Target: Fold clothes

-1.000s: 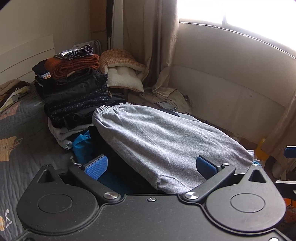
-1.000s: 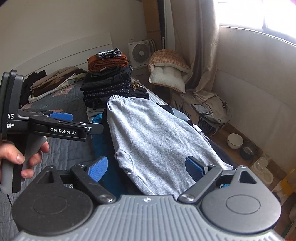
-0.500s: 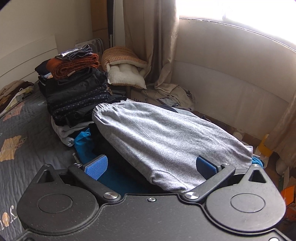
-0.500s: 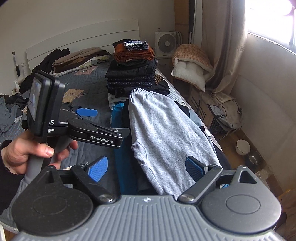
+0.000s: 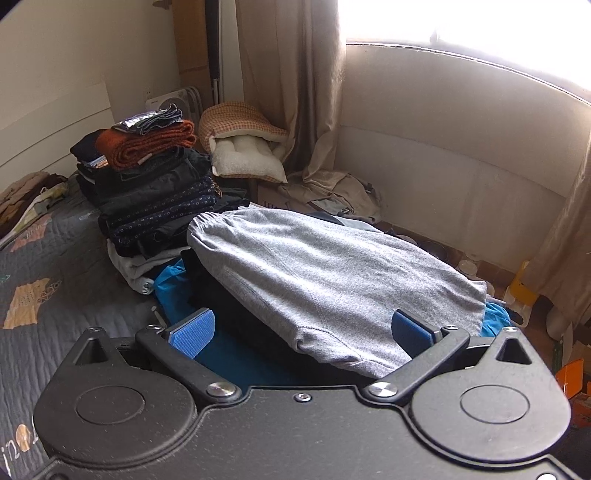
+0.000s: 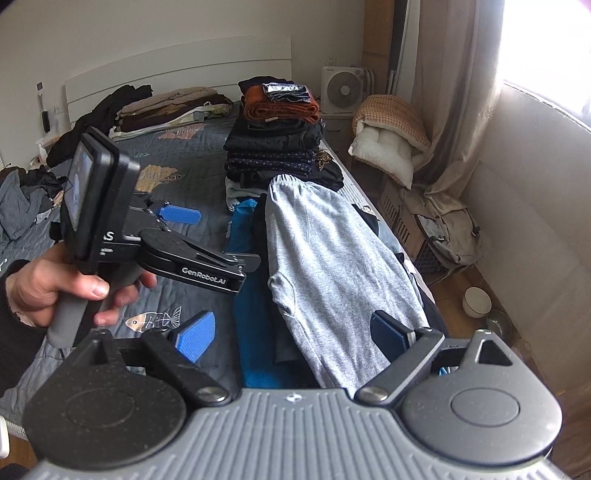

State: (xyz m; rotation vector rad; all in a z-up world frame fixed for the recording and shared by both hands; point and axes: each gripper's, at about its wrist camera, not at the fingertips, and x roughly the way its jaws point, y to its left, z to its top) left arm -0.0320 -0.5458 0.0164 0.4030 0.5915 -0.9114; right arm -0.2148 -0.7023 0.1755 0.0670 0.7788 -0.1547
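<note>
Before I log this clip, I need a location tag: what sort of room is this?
Most likely a bedroom: a quilted bed with a white headboard, a stack of folded clothes on it, and a curtained window.

Near end of the grey sweatpants (image 6: 332, 266) behind the right hand-held gripper (image 6: 295, 336), bed (image 6: 177, 295) edge cut off.
</note>
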